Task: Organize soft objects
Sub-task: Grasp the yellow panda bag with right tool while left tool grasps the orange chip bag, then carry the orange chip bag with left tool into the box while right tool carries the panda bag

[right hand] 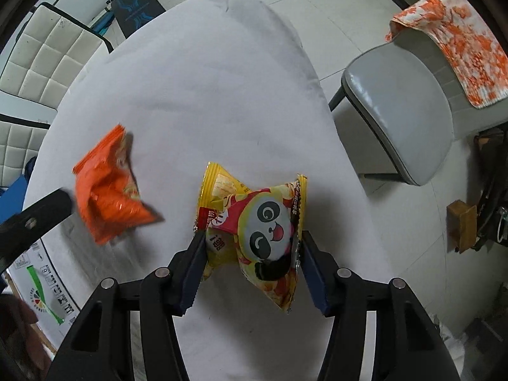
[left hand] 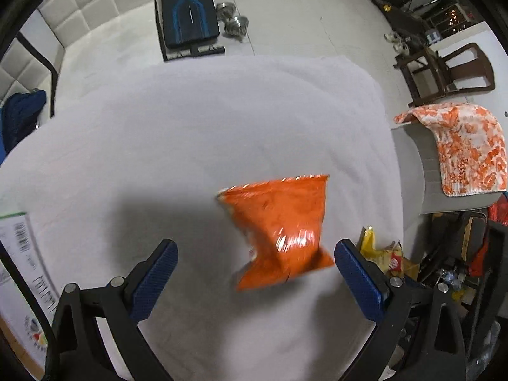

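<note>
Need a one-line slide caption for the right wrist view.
Right gripper shut on yellow panda snack bag above white cloth; orange snack bag beside it.

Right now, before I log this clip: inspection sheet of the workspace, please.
Surface: white cloth covers the table.
Job's things: orange snack bag lies crumpled; yellow panda bag pinched.
Clutter: printed cardboard box at the table edge.
Grippers: left gripper open beside the orange bag; right gripper shut on the panda bag.
Cables: nothing seen.
Surroundings: grey chair with orange patterned cloth, weight bench, dumbbells.
</note>
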`<state>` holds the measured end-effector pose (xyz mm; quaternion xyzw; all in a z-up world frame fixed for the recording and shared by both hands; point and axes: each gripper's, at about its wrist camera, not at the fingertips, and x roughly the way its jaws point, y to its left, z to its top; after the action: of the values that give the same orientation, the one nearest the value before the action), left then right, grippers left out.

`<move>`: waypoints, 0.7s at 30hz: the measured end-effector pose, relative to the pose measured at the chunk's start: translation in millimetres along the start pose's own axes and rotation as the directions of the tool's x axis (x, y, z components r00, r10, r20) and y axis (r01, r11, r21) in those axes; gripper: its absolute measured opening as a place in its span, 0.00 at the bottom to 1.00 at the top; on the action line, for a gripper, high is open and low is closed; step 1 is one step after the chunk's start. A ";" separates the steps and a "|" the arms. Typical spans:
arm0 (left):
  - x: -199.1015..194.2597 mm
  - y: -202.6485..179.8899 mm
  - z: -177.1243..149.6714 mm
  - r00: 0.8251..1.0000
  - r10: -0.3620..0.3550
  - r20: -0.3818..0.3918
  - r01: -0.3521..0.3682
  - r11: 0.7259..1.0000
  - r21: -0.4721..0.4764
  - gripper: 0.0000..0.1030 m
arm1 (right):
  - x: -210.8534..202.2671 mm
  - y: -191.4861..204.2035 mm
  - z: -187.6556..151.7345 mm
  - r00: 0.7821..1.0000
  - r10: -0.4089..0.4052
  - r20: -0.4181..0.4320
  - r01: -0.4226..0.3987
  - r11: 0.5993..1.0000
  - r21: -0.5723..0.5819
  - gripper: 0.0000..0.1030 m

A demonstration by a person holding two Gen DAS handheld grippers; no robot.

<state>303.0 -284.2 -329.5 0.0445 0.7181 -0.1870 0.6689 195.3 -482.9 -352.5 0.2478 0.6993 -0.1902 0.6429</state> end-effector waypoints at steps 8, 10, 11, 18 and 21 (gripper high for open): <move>35.2 -25.5 6.7 0.997 0.072 -0.037 -0.068 0.994 0.085 0.67 | 14.5 -10.5 17.1 0.999 0.032 -0.025 -0.032 0.999 -0.005 0.71; 32.0 -26.2 4.4 0.997 0.074 -0.025 -0.071 0.993 0.091 0.58 | 17.8 -11.8 23.0 0.999 0.037 -0.028 -0.037 0.999 -0.001 0.71; 30.0 -24.0 1.4 0.997 0.069 -0.021 -0.067 0.994 0.085 0.54 | 19.9 -12.2 24.6 0.999 0.036 -0.029 -0.036 0.999 0.000 0.71; 23.4 -1.4 -27.8 0.990 0.139 0.025 -0.140 0.987 0.079 0.51 | 25.9 0.6 29.5 1.000 -0.004 -0.025 0.003 0.999 -0.035 0.71; 24.9 10.0 -40.1 0.989 0.145 0.027 -0.146 0.987 0.063 0.51 | 28.5 7.8 29.1 0.999 -0.027 -0.017 0.026 0.998 -0.050 0.69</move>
<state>265.7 -266.4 -354.5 0.1161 0.6989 -0.1613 0.6871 221.9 -490.7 -383.3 0.2243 0.7127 -0.1790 0.6401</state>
